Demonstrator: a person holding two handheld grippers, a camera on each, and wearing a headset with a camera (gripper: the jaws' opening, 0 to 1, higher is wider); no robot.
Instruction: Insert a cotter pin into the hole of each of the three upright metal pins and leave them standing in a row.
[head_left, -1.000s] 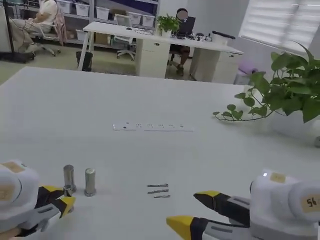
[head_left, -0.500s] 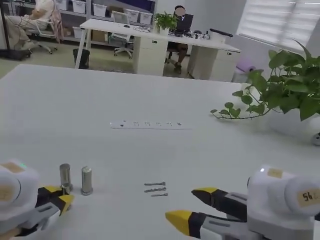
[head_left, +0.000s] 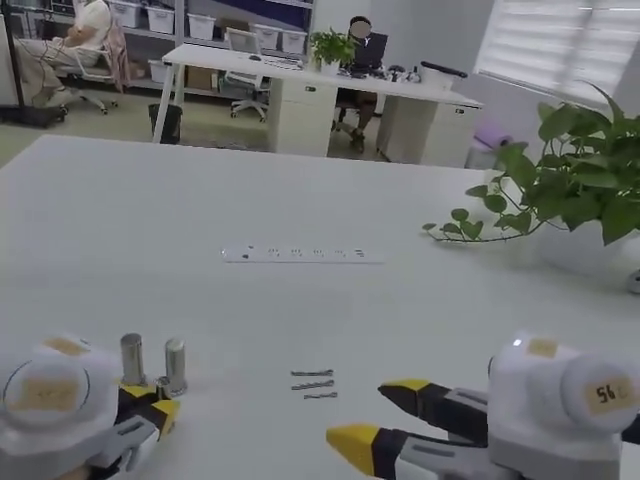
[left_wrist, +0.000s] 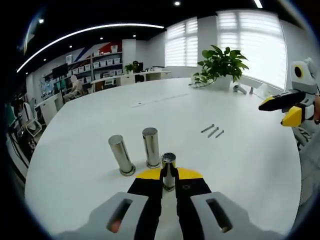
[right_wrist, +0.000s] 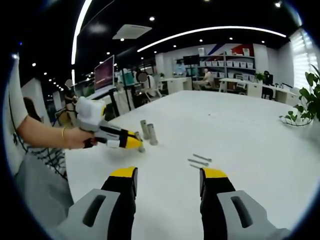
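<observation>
Two steel pins (head_left: 132, 358) (head_left: 175, 365) stand upright at the table's front left. A third pin (left_wrist: 168, 162) is clamped upright in my left gripper (left_wrist: 168, 176), just in front of that pair (left_wrist: 121, 155) (left_wrist: 151, 146). From the head view the left gripper (head_left: 160, 405) sits at the bottom left, with the held pin (head_left: 163, 385) at its tip. Three cotter pins (head_left: 313, 383) lie flat in the middle. My right gripper (head_left: 375, 418) hovers open to their right, holding nothing. The right gripper view shows its jaws (right_wrist: 167, 175) apart, with the cotter pins (right_wrist: 199, 161) ahead.
A white power strip (head_left: 300, 255) lies further back on the white table (head_left: 300, 190). A leafy potted plant (head_left: 570, 190) stands at the right edge. Desks, chairs and seated people are beyond the table.
My left gripper has carried its pin rightward, from beside the left standing pin to in front of the right one. The right gripper has barely moved.
</observation>
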